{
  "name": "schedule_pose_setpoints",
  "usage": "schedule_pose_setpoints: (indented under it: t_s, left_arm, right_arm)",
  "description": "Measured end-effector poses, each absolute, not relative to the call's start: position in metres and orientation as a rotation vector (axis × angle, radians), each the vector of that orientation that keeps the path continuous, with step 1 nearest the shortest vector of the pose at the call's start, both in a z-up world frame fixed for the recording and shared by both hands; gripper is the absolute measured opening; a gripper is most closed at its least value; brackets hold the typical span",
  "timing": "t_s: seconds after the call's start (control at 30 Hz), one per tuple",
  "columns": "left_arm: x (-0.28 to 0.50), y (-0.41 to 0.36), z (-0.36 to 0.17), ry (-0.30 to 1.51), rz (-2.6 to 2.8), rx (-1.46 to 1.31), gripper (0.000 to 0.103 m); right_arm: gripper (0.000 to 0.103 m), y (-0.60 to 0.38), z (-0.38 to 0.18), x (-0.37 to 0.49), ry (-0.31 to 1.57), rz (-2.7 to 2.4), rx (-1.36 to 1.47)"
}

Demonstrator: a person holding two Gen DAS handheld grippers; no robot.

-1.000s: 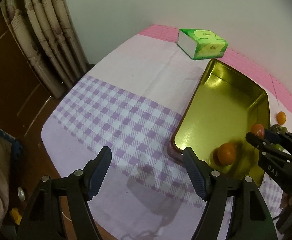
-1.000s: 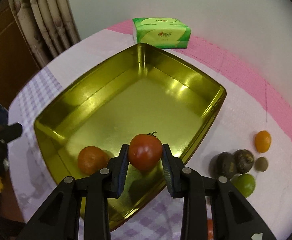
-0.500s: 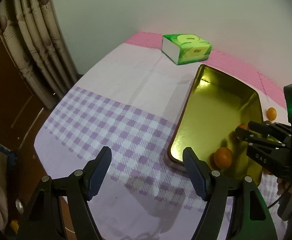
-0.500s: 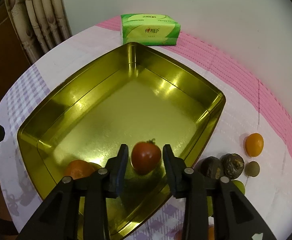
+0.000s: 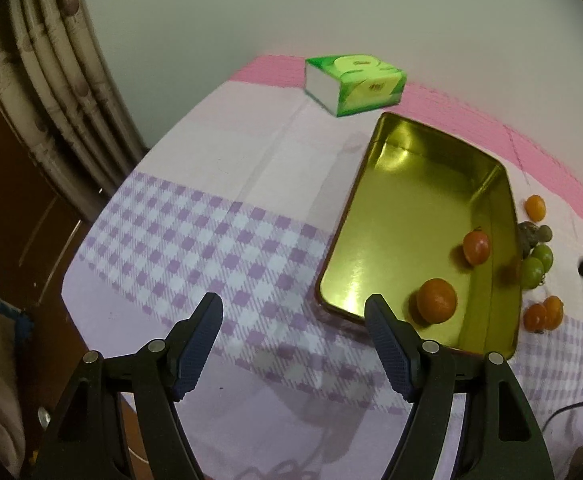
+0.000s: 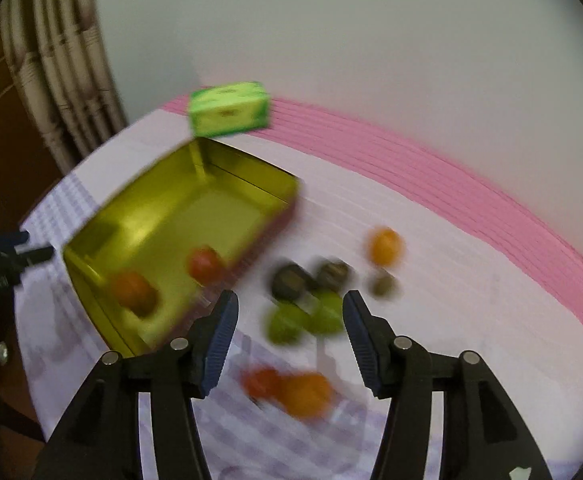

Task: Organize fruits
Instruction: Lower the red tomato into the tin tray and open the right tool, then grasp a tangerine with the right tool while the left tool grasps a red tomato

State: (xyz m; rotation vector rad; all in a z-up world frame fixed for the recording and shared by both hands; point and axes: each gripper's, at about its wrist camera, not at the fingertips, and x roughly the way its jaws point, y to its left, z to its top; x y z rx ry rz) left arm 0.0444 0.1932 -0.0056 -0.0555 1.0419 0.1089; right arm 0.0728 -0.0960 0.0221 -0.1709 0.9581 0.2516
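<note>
A gold metal tray [image 5: 395, 168] [image 6: 163, 208] lies on the table. In it lie a red tomato [image 5: 476, 246] [image 6: 205, 264] and an orange [image 5: 436, 300] [image 6: 133, 290]. Right of the tray, loose fruit lies on the cloth: two green fruits [image 6: 303, 318], two dark fruits [image 6: 311, 278], a small orange [image 6: 386, 245] and an orange pair [image 6: 291, 390] nearest me. My right gripper [image 6: 289, 334] is open and empty above the green fruits; this view is blurred. My left gripper [image 5: 293, 344] is open and empty over the checked cloth, left of the tray.
A green tissue pack [image 5: 355, 84] [image 6: 230, 109] lies behind the tray near the wall. A curtain [image 5: 63, 92] and dark wooden furniture stand at the left past the table edge. A checked cloth [image 5: 195, 240] covers the table.
My right gripper opened, left the tomato in the tray, and drew back to the right over the loose fruit. The left gripper stayed open.
</note>
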Motion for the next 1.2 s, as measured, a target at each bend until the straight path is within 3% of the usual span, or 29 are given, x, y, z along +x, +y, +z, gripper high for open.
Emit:
schedule_pose_setpoints:
  t_s: [0.2, 0.47, 0.87, 1.2]
  left_arm:
    - [0.041, 0.174, 0.002, 1.03, 0.08, -0.005, 0.075]
    - [0.029, 0.133, 0.006, 1.065, -0.031, 0.013, 0.075]
    - [0.026, 0.055, 0.012, 1.09, -0.178, 0.076, 0.075]
    - [0.045, -0.017, -0.009, 1.139, -0.261, 0.141, 0.075]
  right_arm:
    - [0.052, -0.142, -0.005, 0.035, 1.032, 0.215, -0.152]
    - [0.05, -0.126, -0.04, 0.035, 1.058, 0.276, -0.133]
    - [0.037, -0.123, -0.06, 0.055, 1.048, 0.358, -0.049]
    - [0.037, -0.226, -0.051, 0.056, 0.96, 0.011, -0.073]
